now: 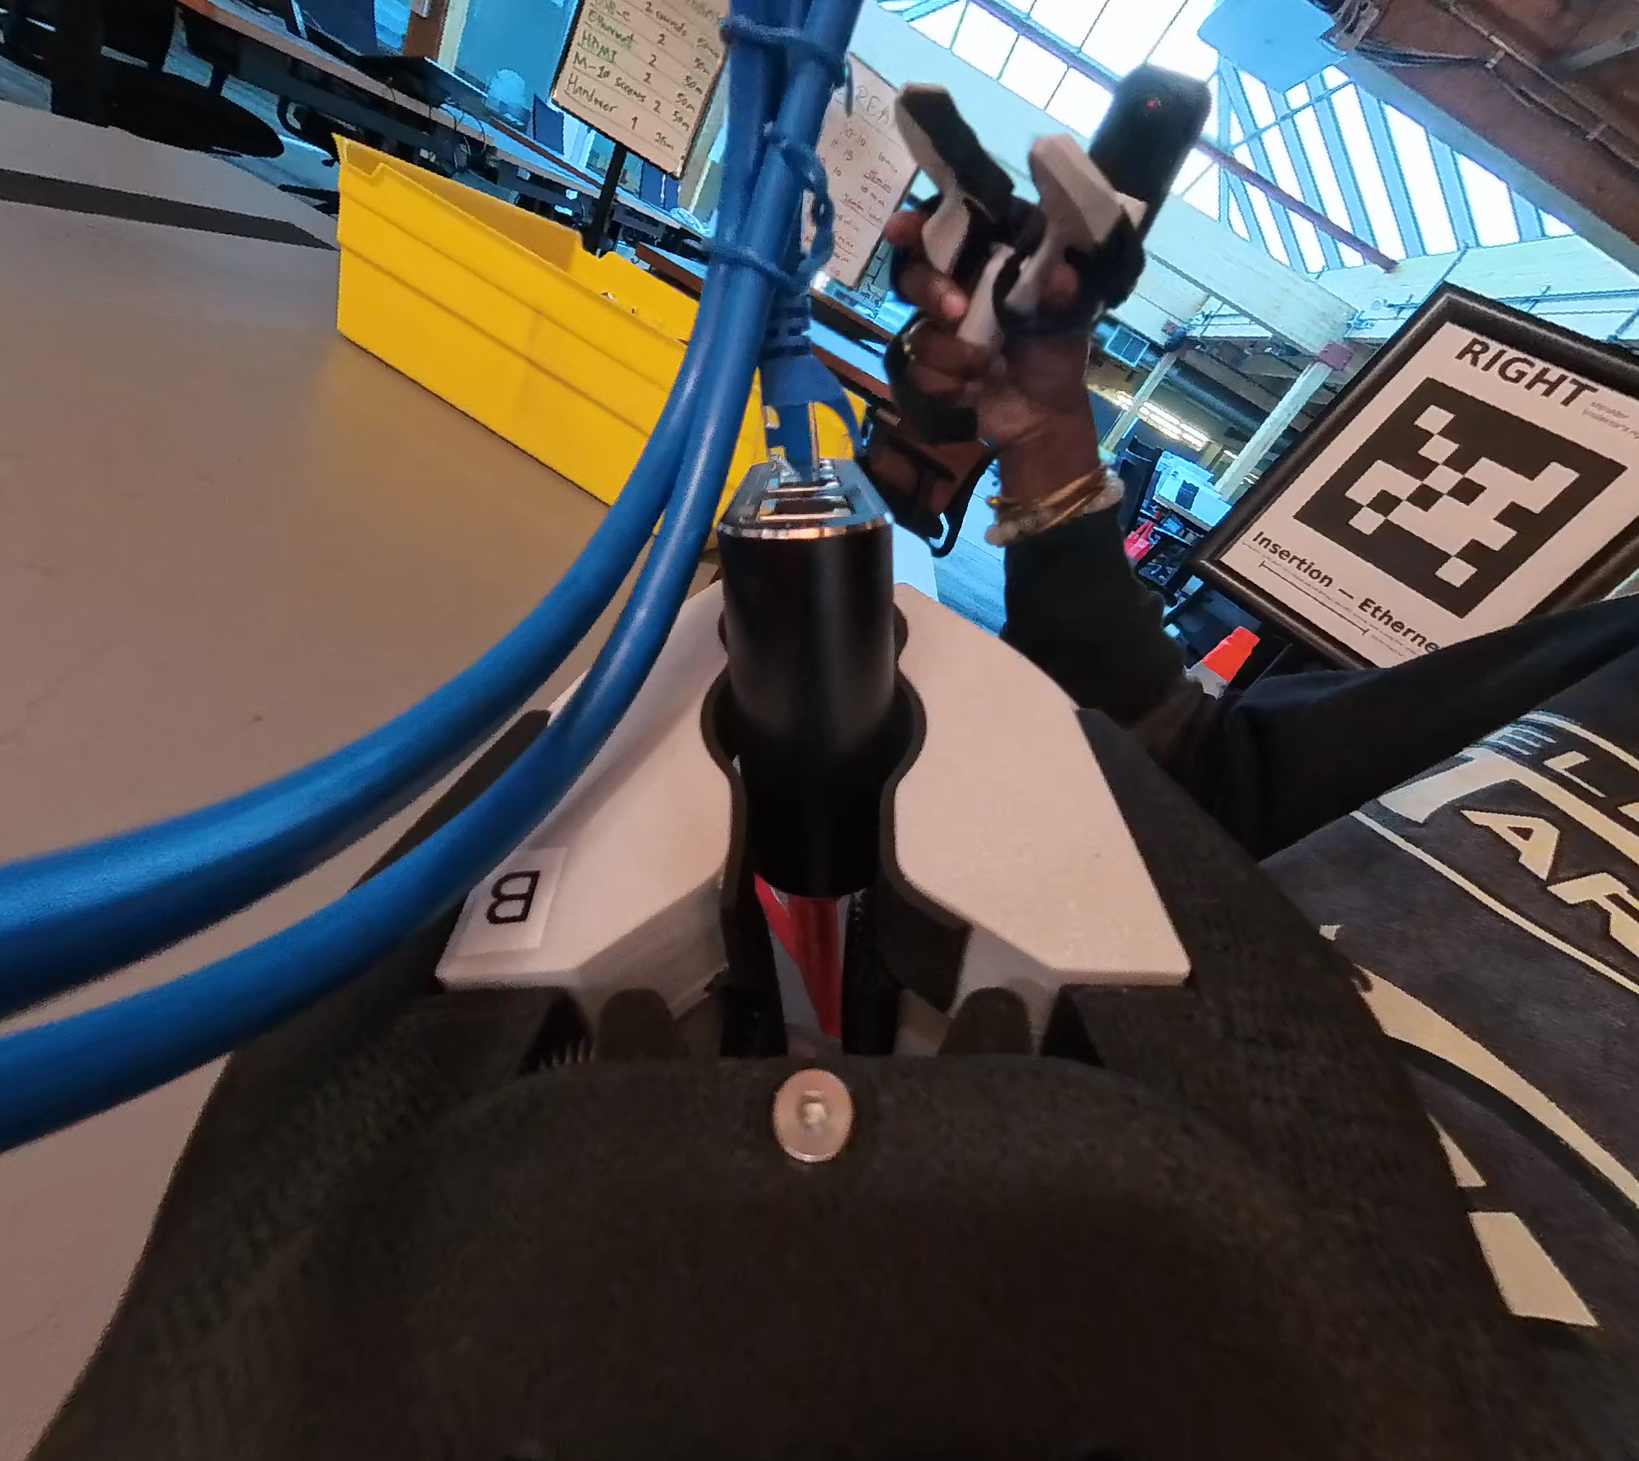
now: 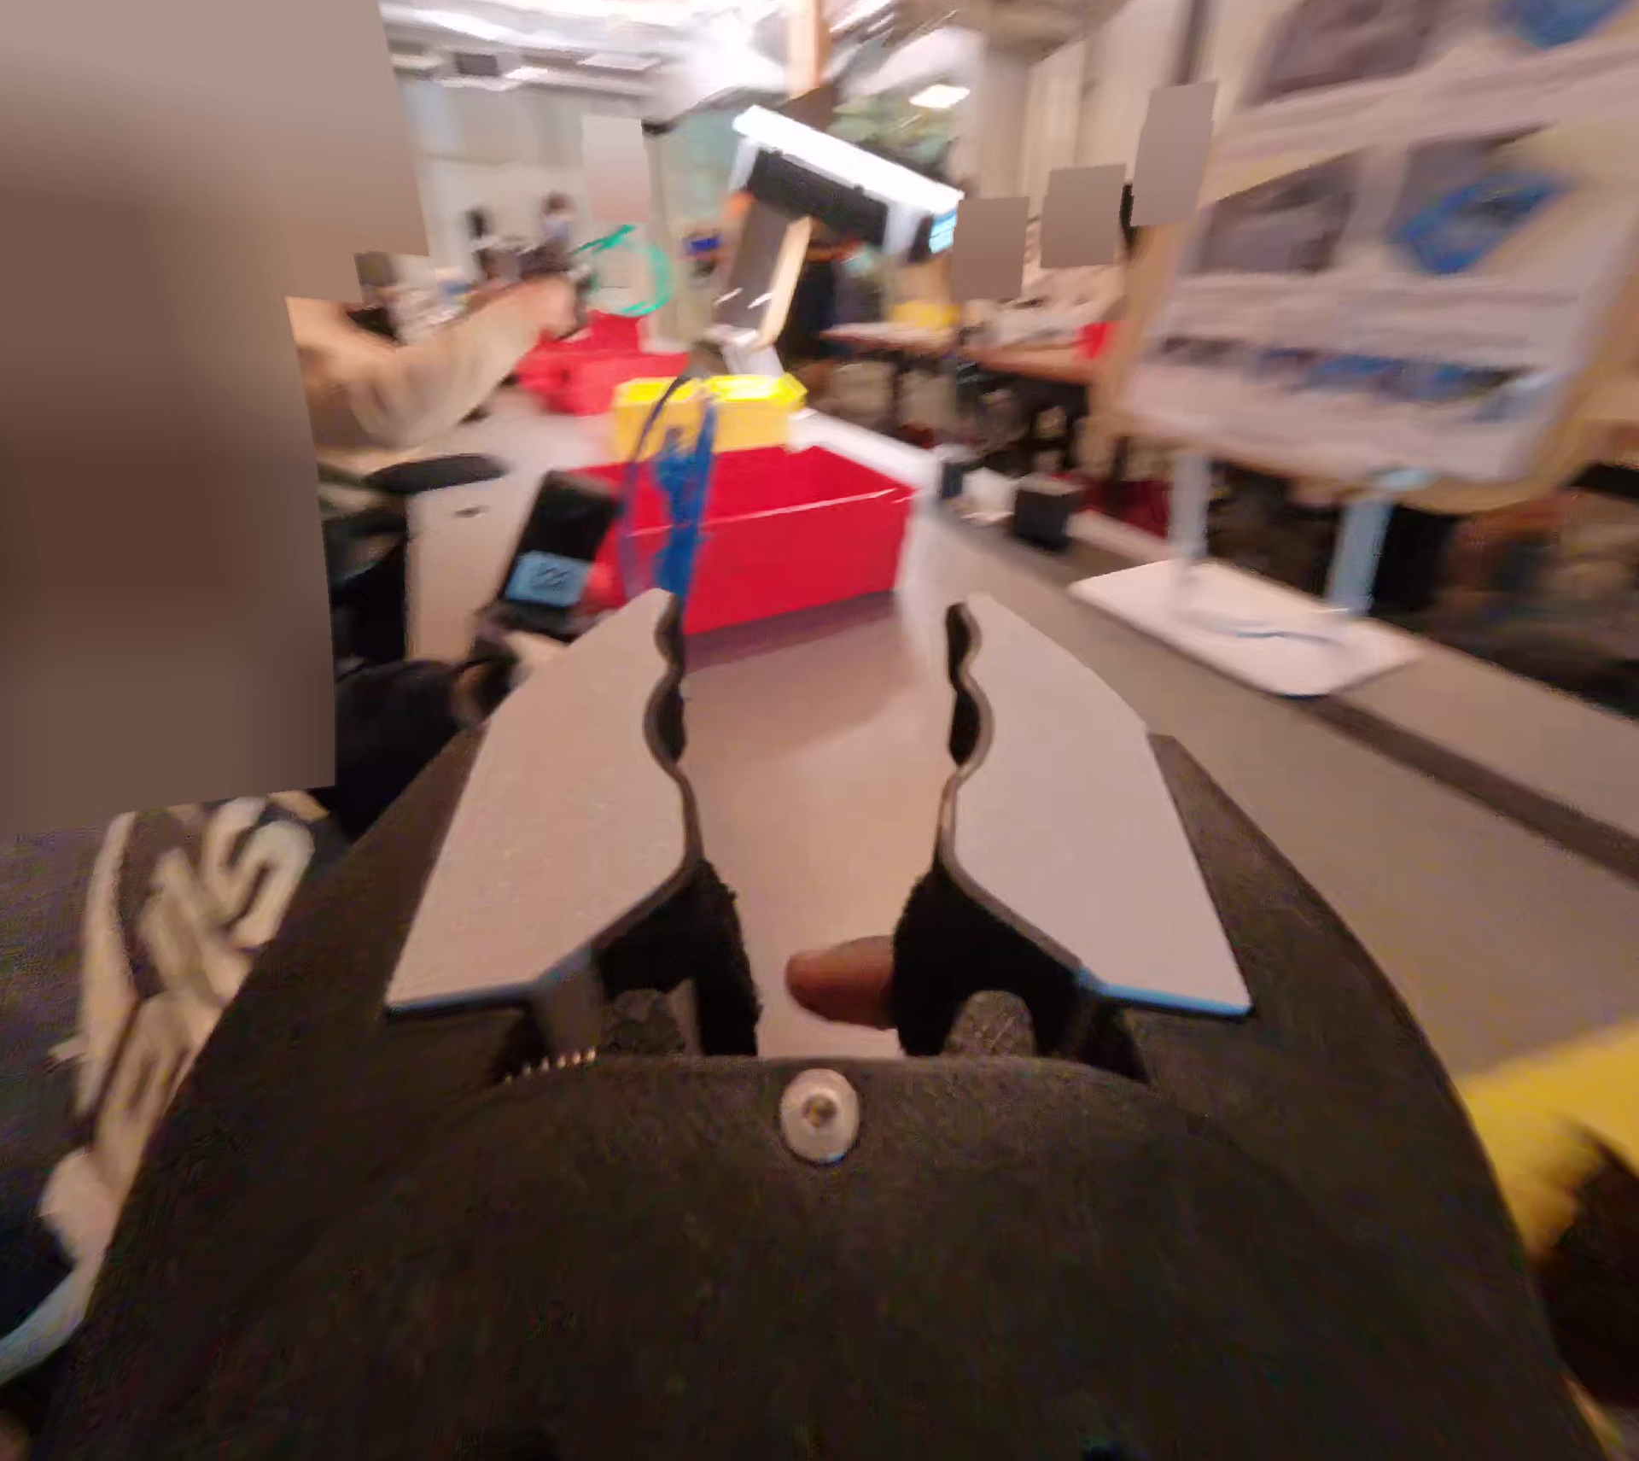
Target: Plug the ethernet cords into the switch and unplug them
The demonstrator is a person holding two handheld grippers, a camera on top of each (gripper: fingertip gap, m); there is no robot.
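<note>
Writing shows in several places but is left unquoted: a white sticker with a single letter on the left gripper [image 1: 811, 718]'s pale finger, a handwritten whiteboard [image 1: 643, 43] at upper centre, and a framed sign [image 1: 1454, 496] with a checkered marker at the right edge. Closed around a black cylindrical switch [image 1: 807, 673], the left gripper holds it with its long axis running up the frame, ports facing away from the camera. One blue ethernet cord [image 1: 789, 389] is plugged in at its far end (more blue cable sweeps off to lower left). Beyond sits a yellow bin [image 1: 497, 318] on the table [image 1: 177, 531]. The right gripper [image 2: 816, 624], raised in mid-air, is spread wide with nothing between its fingers.
</note>
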